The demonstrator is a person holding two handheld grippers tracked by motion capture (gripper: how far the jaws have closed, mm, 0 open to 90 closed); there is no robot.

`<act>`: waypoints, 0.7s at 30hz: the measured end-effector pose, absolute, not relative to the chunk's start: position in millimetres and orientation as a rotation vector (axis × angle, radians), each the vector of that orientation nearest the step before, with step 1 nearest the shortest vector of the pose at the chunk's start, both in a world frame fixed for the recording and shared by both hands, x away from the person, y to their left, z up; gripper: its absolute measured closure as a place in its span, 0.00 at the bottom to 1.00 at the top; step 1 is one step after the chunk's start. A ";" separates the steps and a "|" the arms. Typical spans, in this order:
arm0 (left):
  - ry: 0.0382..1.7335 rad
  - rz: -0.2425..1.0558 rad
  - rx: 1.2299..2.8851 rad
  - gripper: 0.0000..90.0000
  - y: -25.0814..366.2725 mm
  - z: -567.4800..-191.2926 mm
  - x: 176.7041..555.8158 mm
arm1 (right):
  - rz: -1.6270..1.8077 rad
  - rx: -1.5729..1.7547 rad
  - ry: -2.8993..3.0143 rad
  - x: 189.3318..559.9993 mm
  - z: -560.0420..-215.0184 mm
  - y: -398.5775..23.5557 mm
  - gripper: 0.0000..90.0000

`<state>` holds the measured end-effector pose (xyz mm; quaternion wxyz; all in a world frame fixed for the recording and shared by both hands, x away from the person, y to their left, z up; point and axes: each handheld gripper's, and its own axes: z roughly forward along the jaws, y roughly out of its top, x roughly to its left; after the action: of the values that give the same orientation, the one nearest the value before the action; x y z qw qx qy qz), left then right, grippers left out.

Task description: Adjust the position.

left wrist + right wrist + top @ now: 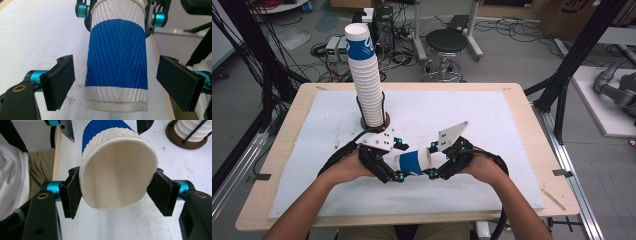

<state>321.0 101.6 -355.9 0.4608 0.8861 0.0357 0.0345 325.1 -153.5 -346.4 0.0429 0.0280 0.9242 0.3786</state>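
Note:
A white paper cup with a blue band (414, 162) lies level in the air above the white mat, between the two grippers. My right gripper (432, 160) is shut on its rim end, and in the right gripper view the pads (72, 195) squeeze the cup's mouth (117, 177) into an oval. My left gripper (398, 161) stands open around the base end. In the left gripper view the cup (117, 62) sits between the pads (62, 80) with a gap on each side.
A tall stack of the same cups (364, 75) stands in a round holder (374, 122) behind the left hand, and it also appears at the right gripper view's top right (192, 128). The white mat (492, 115) covers the wooden table. A stool (446, 42) and cables lie beyond.

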 end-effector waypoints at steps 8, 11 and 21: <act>0.060 0.084 2.279 0.20 89.2 -357.1 321.8 | 0.946 0.030 2.886 322.5 -337.4 -140.5 0.36; 0.056 0.070 2.317 0.20 84.7 -359.8 320.7 | 0.894 0.029 2.904 320.8 -338.1 -136.9 0.36; 0.020 0.019 2.400 0.28 72.6 -371.7 319.2 | 0.788 -0.015 2.958 315.5 -339.1 -123.4 0.35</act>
<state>319.2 72.6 -371.7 0.3621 0.9321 0.0078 0.0073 315.5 -123.4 -339.1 0.0402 -0.0049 0.9655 0.2571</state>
